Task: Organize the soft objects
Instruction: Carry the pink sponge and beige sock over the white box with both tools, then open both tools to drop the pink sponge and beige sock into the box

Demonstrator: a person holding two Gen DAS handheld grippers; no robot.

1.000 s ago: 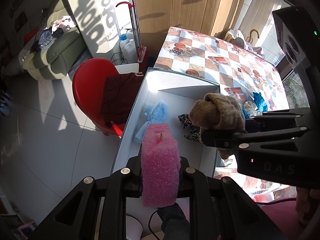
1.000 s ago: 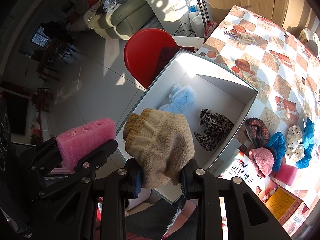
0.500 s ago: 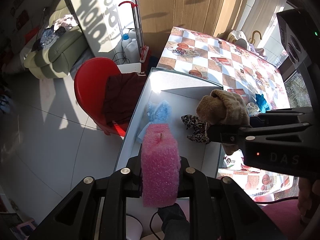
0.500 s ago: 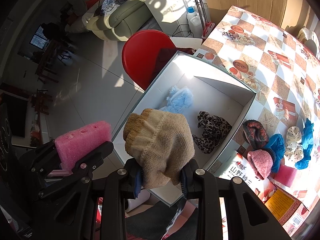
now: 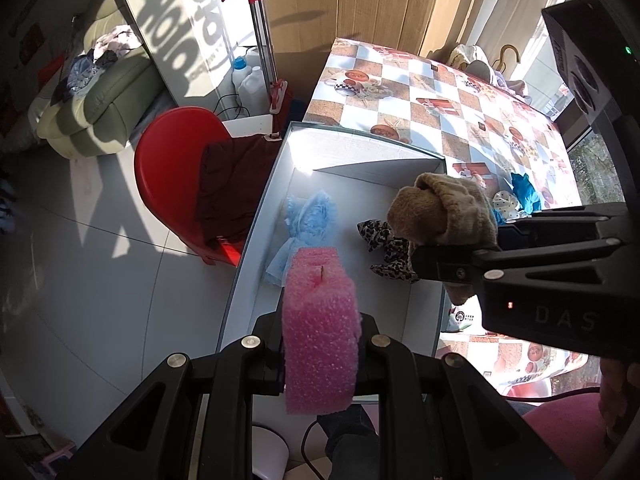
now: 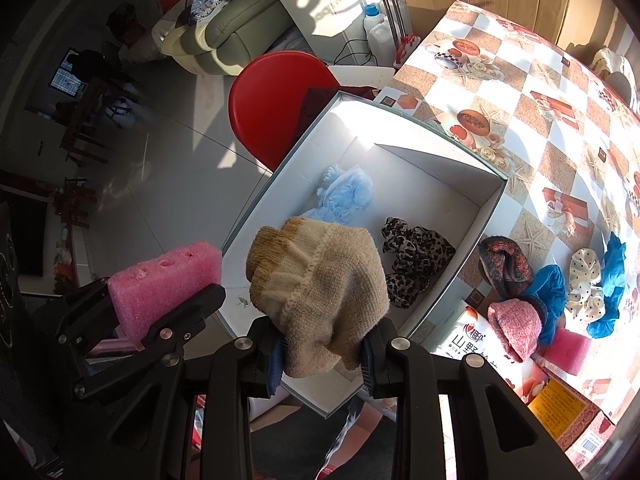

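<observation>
Pink sponge (image 5: 320, 332) pinched in left gripper (image 5: 320, 354), beige knit sock (image 6: 320, 288) clamped in right gripper (image 6: 322, 354), both held above white box (image 6: 490, 216) near edge; lowering, release judged next.

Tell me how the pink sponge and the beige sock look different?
The sponge is a bright pink, bumpy block with straight edges; the sock is beige knit, rolled into a lumpy bundle. The sponge sits in the left hand-held gripper, the sock in the right hand-held gripper. Both are soft and held above the white box.
</observation>
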